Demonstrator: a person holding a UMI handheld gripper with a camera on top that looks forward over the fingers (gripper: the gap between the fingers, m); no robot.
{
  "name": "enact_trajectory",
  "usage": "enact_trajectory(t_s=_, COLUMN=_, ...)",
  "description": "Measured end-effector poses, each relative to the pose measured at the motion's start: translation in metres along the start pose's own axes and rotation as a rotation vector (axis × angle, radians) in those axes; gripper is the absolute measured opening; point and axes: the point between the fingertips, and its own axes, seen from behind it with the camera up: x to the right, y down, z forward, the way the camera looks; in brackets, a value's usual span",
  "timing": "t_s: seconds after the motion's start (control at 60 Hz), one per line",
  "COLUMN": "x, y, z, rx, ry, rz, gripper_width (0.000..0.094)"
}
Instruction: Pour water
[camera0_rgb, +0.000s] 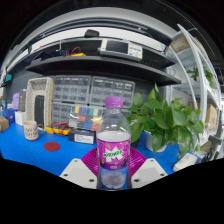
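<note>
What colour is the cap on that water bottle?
Purple, matching its label. The bottle stands between the gripper fingers; the cap shows clearly in the gripper view.

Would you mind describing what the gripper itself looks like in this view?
The gripper shows as two pale, whitish fingers with angular, wedge-shaped tips. Each bears a magenta pad on its inner face. No cables, markings, hand or sleeve show in this view.
</note>
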Motion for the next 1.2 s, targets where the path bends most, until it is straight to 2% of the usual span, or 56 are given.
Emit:
enact_trajectory(t_s=0.217, x=-0.071, y=-0.036, z=0.032, rx=0.029, ry=-0.009, rz=-0.346, gripper_width=0.034)
enact_trajectory(t_s=0.45, x=-0.2, y=-0.081, z=0.091, rx=0.139, ry=-0.057, rz=-0.941, gripper_width=0.0341)
enact_trajectory(t_s=0.65, x=-0.281, y=-0.092, z=0.122, rx=0.215, ry=-0.048, rz=-1.359, gripper_width=0.0341)
enact_trajectory(t_s=0.8, x=-0.305, y=-0.095, z=0.141, rx=0.241, ry=-0.009, rz=-1.646, gripper_width=0.0339)
enact_trajectory(t_s=0.933, x=-0.328, y=-0.112, z=0.146, rx=0.356, ry=0.06, rz=-1.91, gripper_width=0.0339)
enact_trajectory(t_s=1.2, x=-0.347, y=-0.112, z=0.154, rx=0.39, ry=0.096, rz=-2.144, gripper_width=0.0338)
